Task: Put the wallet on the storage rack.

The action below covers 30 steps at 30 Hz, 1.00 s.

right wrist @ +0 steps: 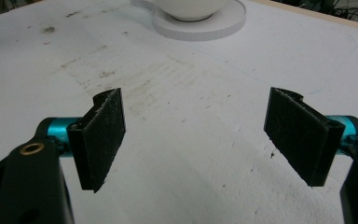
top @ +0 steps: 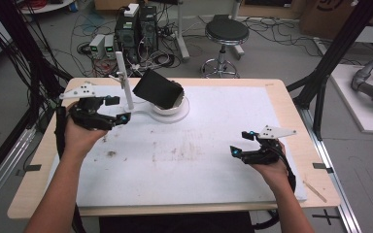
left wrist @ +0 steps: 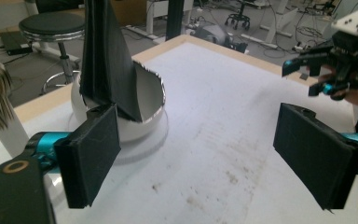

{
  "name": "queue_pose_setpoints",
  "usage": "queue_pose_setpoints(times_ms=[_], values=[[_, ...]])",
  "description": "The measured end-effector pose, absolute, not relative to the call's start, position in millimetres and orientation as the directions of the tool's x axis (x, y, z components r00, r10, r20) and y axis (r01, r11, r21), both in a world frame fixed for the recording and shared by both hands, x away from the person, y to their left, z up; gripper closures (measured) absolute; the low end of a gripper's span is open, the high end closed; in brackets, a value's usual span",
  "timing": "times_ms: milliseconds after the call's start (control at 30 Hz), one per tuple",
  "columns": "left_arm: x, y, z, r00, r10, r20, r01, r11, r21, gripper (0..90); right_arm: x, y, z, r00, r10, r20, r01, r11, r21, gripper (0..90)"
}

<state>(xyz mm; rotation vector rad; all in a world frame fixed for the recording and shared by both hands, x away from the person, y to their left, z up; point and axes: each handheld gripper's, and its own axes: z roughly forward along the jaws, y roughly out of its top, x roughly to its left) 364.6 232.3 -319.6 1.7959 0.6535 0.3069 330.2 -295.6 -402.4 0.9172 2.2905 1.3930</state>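
Item: black pouch (top: pixel 158 89), leaning in white bowl (top: pixel 171 104), just ahead of your left gripper (top: pixel 108 109). Both grippers are standing released, empty. Risk: you are nudging the bowl, toppling the pouch.

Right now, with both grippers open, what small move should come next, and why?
Probably ease the left gripper forward toward the black pouch leaning out of the white bowl. Its jaws stand wide open and hold nothing, and it sits just beside the bowl, while the right gripper, also open, is well away over the white mat.
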Motion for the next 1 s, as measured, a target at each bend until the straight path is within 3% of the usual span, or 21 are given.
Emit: queue_pose_setpoints(times_ms=[533, 1000], values=[[338.5, 233.1, -375.5, 0.823, 0.555, -0.121, 0.29, -0.226, 0.93, 1.6, 335.8, -302.3, -403.7, -0.732, 0.676, 0.081, 0.377, 0.303, 0.875, 21.1], [333.3, 226.4, -394.9, 0.824, 0.554, -0.122, 0.31, -0.26, 0.915, 1.7, 339.7, -298.7, -407.1, -0.72, 0.691, 0.067, 0.392, 0.325, 0.861, 21.0]])
